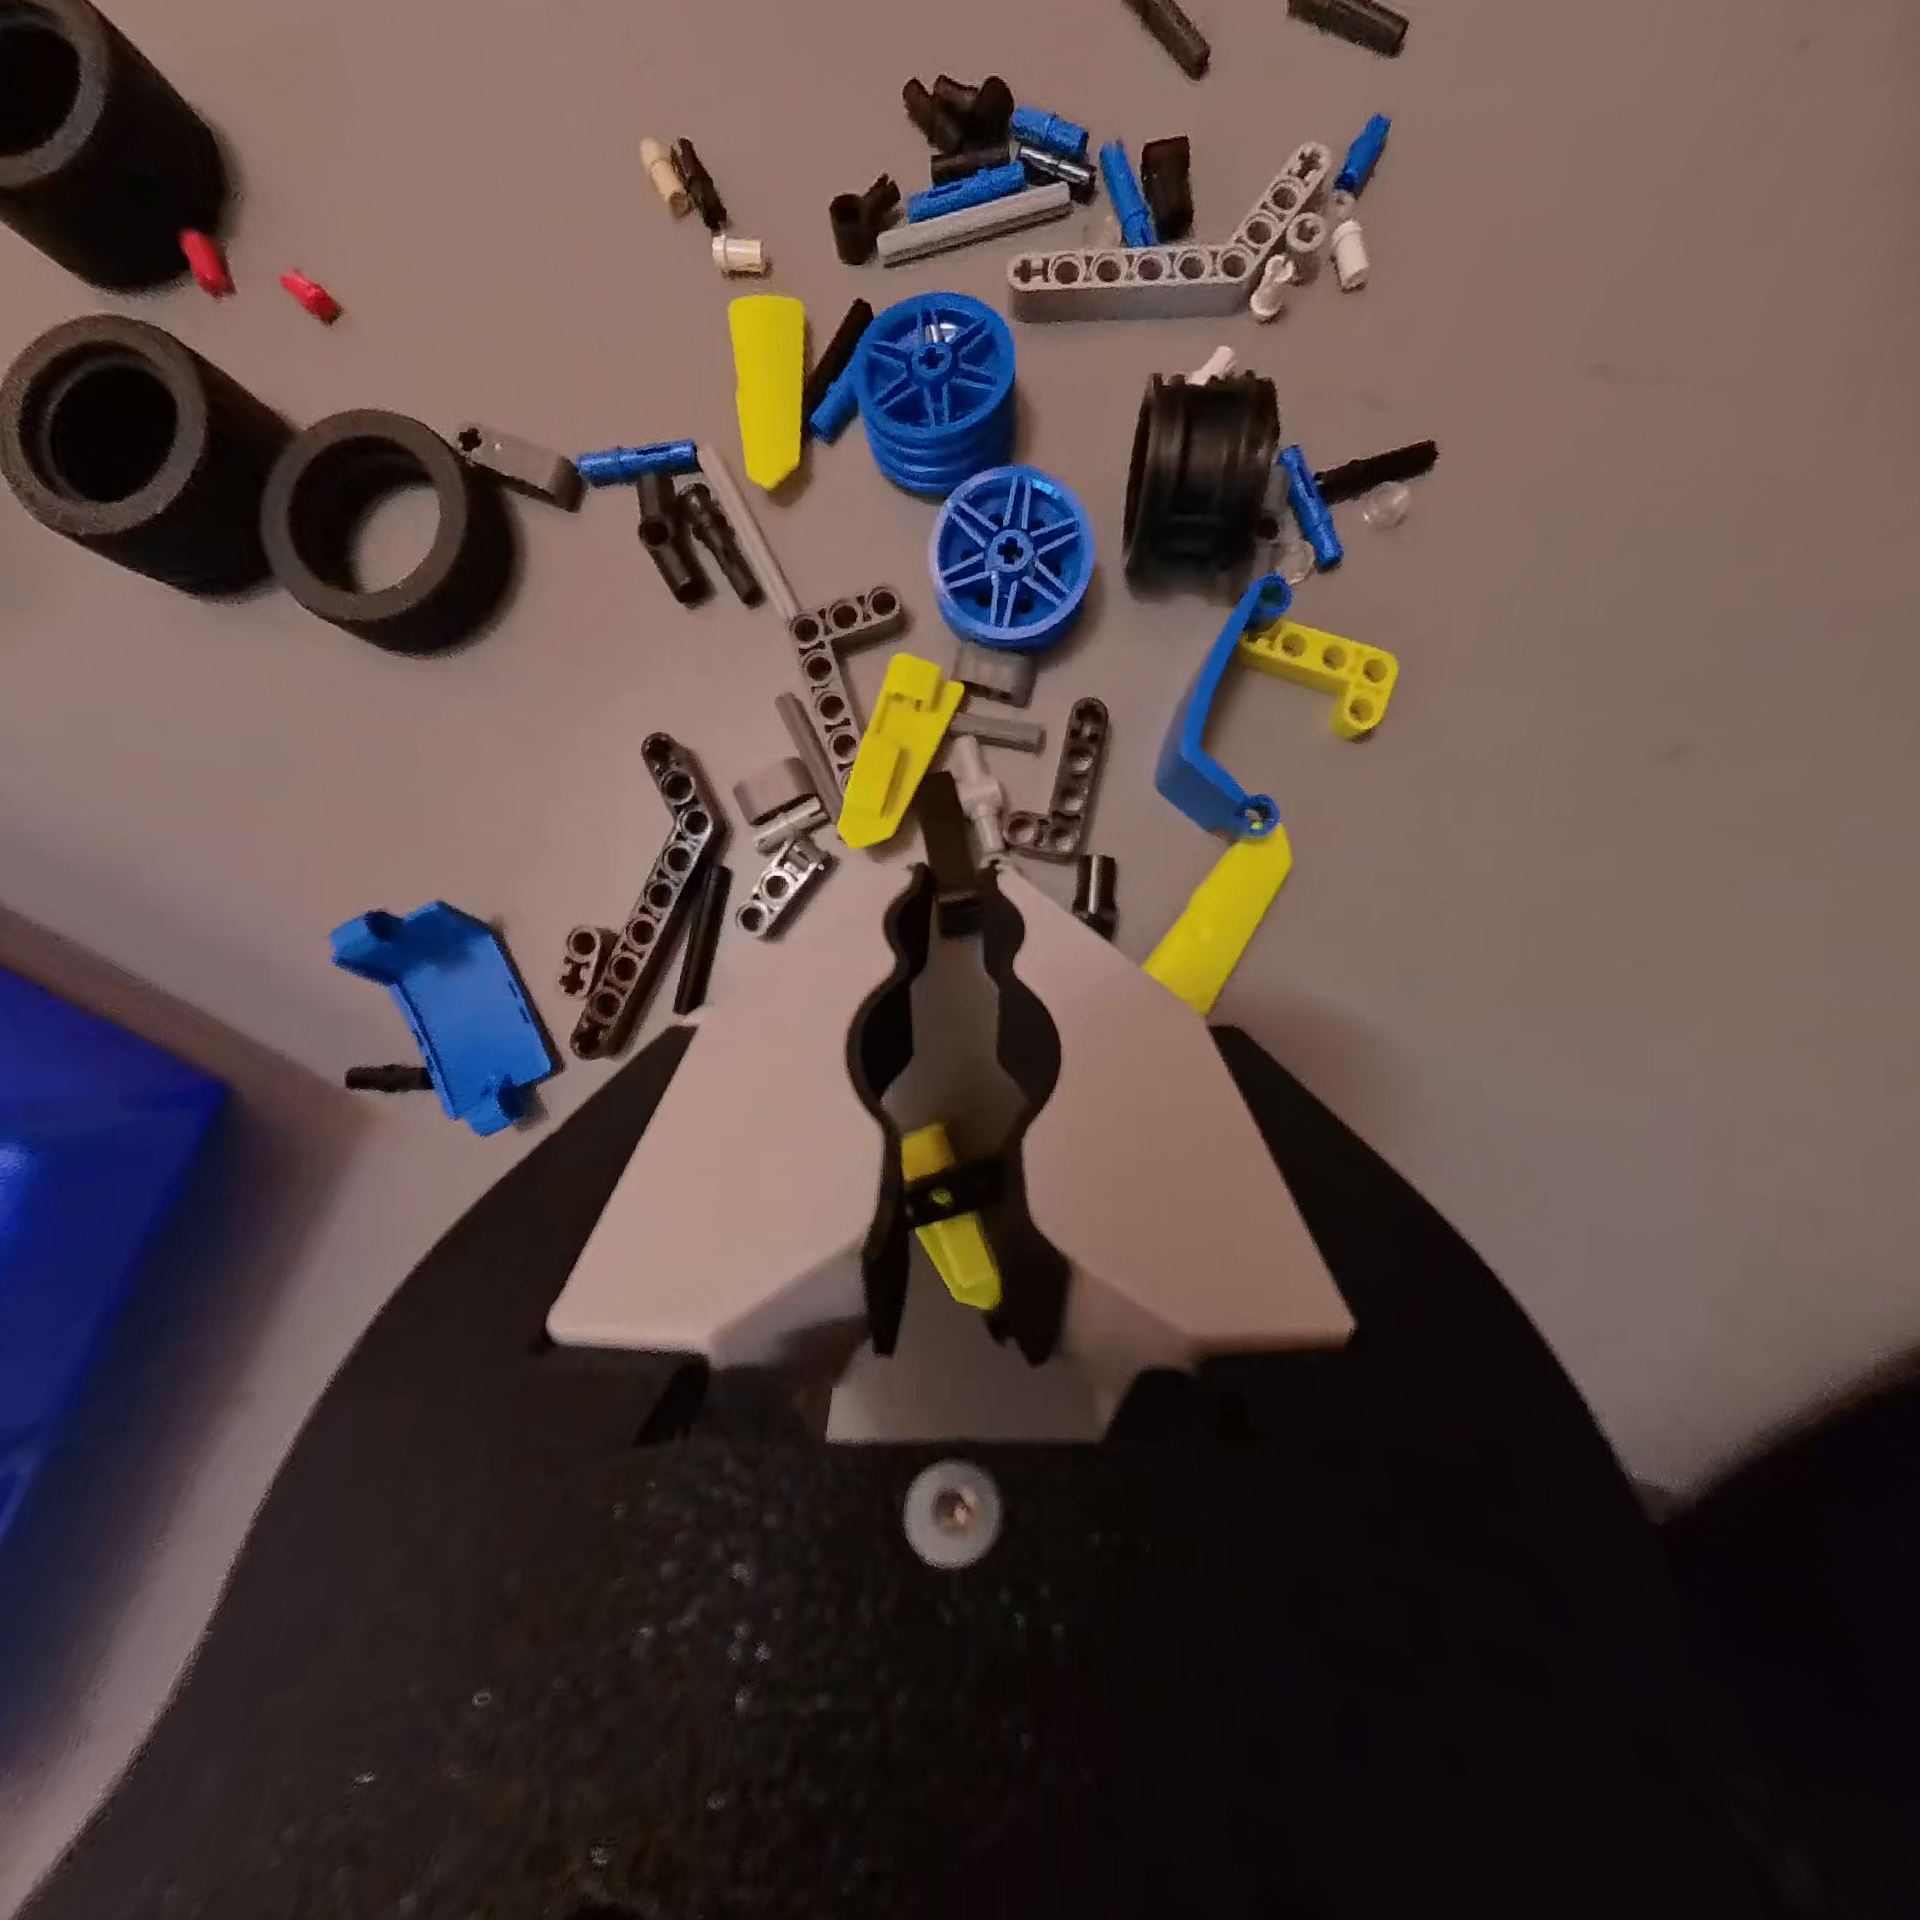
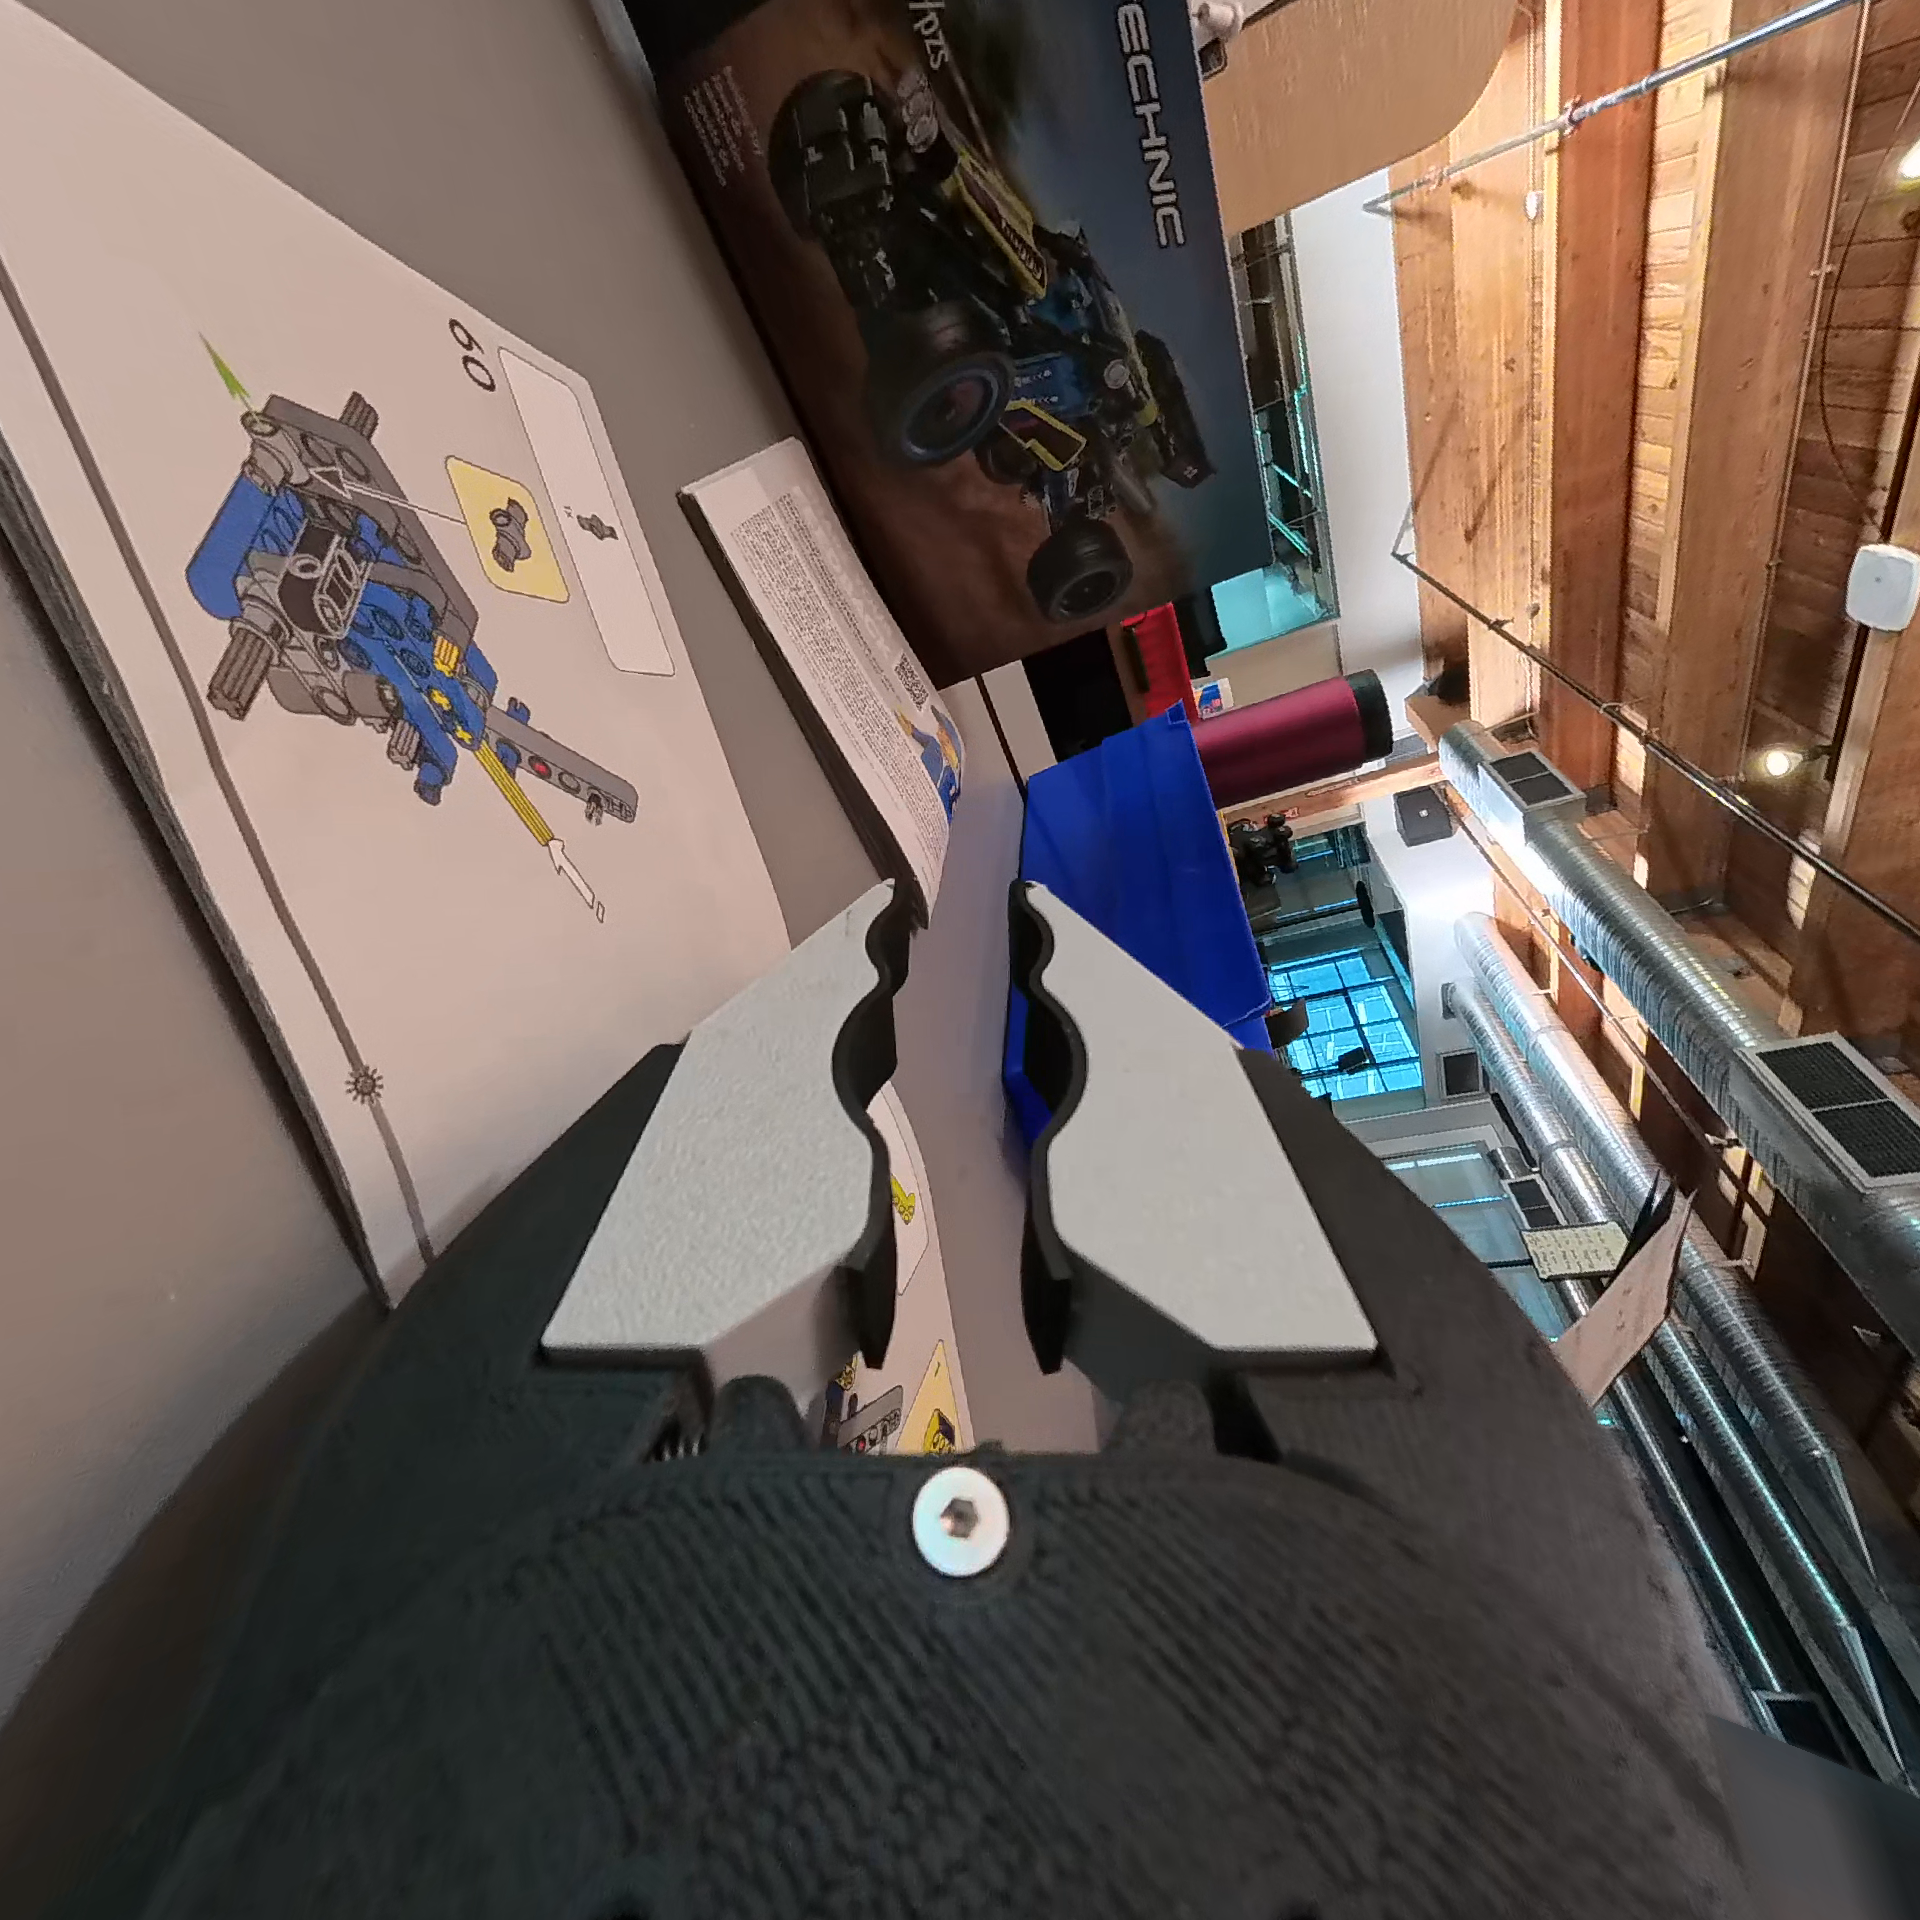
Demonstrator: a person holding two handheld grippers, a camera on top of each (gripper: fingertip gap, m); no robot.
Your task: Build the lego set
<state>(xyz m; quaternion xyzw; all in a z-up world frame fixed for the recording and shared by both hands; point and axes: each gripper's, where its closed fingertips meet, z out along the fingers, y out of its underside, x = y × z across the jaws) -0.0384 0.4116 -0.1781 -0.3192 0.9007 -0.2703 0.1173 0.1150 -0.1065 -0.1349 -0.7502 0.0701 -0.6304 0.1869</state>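
Observation:
My left gripper (image 1: 961,888) hovers over a scatter of lego parts on the grey table (image 1: 1558,935). It is shut on a small black piece (image 1: 943,831) at its tips. Farther back in its gap sits a yellow panel with a black pin (image 1: 951,1216); I cannot tell whether that is held. Ahead lie two blue wheel hubs (image 1: 1010,556), a black tyre (image 1: 1200,473), yellow panels (image 1: 896,748), a blue panel (image 1: 457,1013) and a grey angled beam (image 1: 1143,270). My right gripper (image 2: 956,904) is open and empty, held beside the open instruction booklet (image 2: 416,623).
Three black tyres (image 1: 369,520) and two red pins (image 1: 310,294) lie at the far left. A blue bin (image 1: 83,1195) sits off the table's left edge and also shows in the right wrist view (image 2: 1132,883). The set's box (image 2: 987,312) stands behind the booklet. Some 55 cm of space lies between my two pairs of fingers.

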